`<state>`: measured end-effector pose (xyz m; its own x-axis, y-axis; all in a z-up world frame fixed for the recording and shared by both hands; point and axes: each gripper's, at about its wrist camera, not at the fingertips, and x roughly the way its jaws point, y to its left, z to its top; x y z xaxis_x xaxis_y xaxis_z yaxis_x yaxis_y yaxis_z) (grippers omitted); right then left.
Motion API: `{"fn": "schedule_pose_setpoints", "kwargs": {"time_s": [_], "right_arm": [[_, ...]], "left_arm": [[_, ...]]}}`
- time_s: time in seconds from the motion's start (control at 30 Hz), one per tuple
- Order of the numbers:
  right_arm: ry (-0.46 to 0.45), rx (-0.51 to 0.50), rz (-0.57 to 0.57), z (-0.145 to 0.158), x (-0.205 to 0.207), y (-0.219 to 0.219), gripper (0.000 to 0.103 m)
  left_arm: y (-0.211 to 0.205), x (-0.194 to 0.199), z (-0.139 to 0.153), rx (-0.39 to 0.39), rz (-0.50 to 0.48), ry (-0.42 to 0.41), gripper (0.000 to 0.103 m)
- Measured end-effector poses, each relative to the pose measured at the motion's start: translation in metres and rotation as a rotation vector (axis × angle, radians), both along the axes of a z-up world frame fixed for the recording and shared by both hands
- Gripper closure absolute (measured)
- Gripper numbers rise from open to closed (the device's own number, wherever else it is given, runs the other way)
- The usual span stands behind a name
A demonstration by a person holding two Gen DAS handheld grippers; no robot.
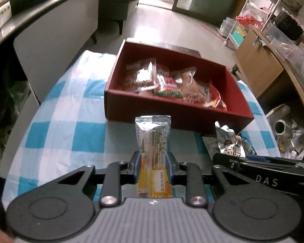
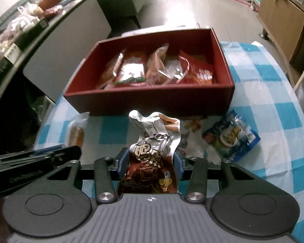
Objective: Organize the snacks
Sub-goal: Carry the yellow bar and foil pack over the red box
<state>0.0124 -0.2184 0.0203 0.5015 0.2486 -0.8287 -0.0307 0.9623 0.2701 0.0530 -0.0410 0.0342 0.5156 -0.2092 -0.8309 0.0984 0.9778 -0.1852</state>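
Left gripper [image 1: 153,162]: clamped on a slim silver-and-orange snack stick [image 1: 153,139], which stood up between the pads, held just short of the box's near wall.
Red box [image 1: 131,109]: sat on the checked tablecloth [image 1: 71,121], open-topped, with several clear and red snack bags [image 1: 164,81] lying across its floor.
Right gripper [image 2: 152,160]: closed around a crumpled brown-and-silver snack pouch [image 2: 152,141], its loose top flopping forward toward the box.
Blue packet [image 2: 233,137]: lay on the cloth to the right, near the box's right corner, not yet gathered.
Step in hand, as judged: both held snacks looked bound for the box; each would need lifting above the near wall before release, one gripper at a time since the two sat close side by side.
Edges: the near wall stood tall enough to catch a low-carried pouch.
Open room: the box's near strip and its right corner looked freest; the cloth at left lay bare.
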Motion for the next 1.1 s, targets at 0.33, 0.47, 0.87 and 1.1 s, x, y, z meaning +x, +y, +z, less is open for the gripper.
{"fn": "schedule_pose_setpoints", "kwargs": {"time_s": [0.33,0.47,0.87,1.1], "right_arm": [[-0.064,0.020,-0.002,0.018,0.015,-0.005,0.050],[-0.078,0.027,-0.008,0.022,0.024,-0.007,0.050],[-0.115,0.028,-0.027,0.032,0.070,-0.018,0.050],[-0.110,0.025,-0.041,0.022,0.104,-0.024,0.050]], "left_arm": [[-0.009,0.019,0.017,0.022,-0.004,-0.055,0.082],[-0.016,0.031,0.023,0.040,-0.013,-0.082,0.082],[-0.040,0.074,0.022,0.117,-0.027,-0.126,0.082],[-0.049,0.104,0.015,0.154,-0.014,-0.141,0.082]]}}
